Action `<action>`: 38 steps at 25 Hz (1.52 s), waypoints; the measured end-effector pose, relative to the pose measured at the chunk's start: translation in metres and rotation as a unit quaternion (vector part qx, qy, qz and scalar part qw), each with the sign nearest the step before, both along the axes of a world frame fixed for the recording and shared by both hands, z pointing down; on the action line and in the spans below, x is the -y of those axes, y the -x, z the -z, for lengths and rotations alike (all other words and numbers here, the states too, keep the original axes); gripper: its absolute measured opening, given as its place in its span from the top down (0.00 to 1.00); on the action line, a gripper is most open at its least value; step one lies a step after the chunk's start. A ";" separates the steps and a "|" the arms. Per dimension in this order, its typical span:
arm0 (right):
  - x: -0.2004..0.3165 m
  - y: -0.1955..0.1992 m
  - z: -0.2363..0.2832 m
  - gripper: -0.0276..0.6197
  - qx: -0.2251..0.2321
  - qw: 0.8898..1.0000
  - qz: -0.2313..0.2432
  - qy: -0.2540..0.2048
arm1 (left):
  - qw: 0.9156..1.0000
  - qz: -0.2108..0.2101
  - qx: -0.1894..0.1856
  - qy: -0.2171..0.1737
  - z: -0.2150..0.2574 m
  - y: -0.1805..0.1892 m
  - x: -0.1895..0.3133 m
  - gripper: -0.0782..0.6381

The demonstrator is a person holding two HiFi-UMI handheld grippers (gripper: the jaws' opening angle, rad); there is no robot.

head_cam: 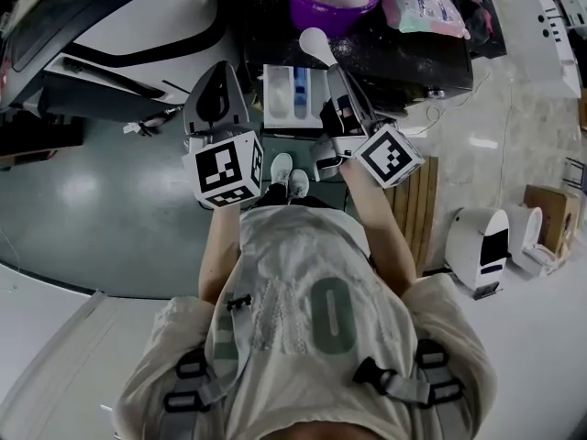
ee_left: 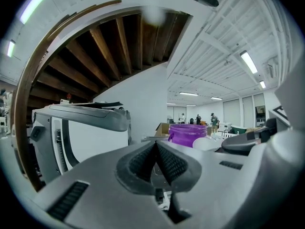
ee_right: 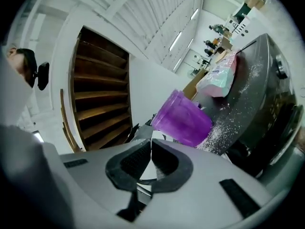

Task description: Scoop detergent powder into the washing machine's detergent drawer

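Head view first: the right gripper point(head_cam: 337, 81) carries a white plastic scoop point(head_cam: 316, 44), its bowl just on the person's side of the round purple plastic tub point(head_cam: 307, 12) of powder and not yet over the white pull-out detergent drawer point(head_cam: 271, 94), which sits a little further toward the person from the tub. Whether the bowl is loaded, I can't tell. The danger, I'd say, is a tilt or a jolt on the way across. Loose white powder point(head_cam: 353, 49) already dusts the dark washing machine top point(head_cam: 404, 58) beside the tub, and any more would land there, not in the drawer. The left gripper point(head_cam: 218, 76) hangs left of the drawer, further from the tub than the scoop is, touching nothing.

Left gripper view: the left gripper point(ee_left: 155, 149) has its ribbed pads point(ee_left: 140, 163) pressed together with nothing between them, and the tub point(ee_left: 186, 133) stands ahead, a little to the right.

Right gripper view: the right gripper point(ee_right: 151, 149) is clamped, pads point(ee_right: 133, 161) pinching the thin white scoop handle point(ee_right: 147, 168). That's a narrow hold, so the scoop could twist in it. The tub point(ee_right: 183, 119) sits just beyond the tips, spilled powder point(ee_right: 217, 130) at its foot, and a pink-and-white soft plastic bag point(ee_right: 219, 78) lies past it
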State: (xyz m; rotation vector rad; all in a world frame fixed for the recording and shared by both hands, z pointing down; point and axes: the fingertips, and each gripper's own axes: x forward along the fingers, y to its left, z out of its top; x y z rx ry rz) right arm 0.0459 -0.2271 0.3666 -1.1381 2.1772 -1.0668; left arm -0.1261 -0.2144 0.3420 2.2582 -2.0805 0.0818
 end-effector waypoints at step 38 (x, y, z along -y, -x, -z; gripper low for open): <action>-0.020 -0.085 0.033 0.94 -0.394 0.902 -0.111 -0.139 | 0.992 -0.128 0.005 -0.020 0.025 -0.109 0.015 0.86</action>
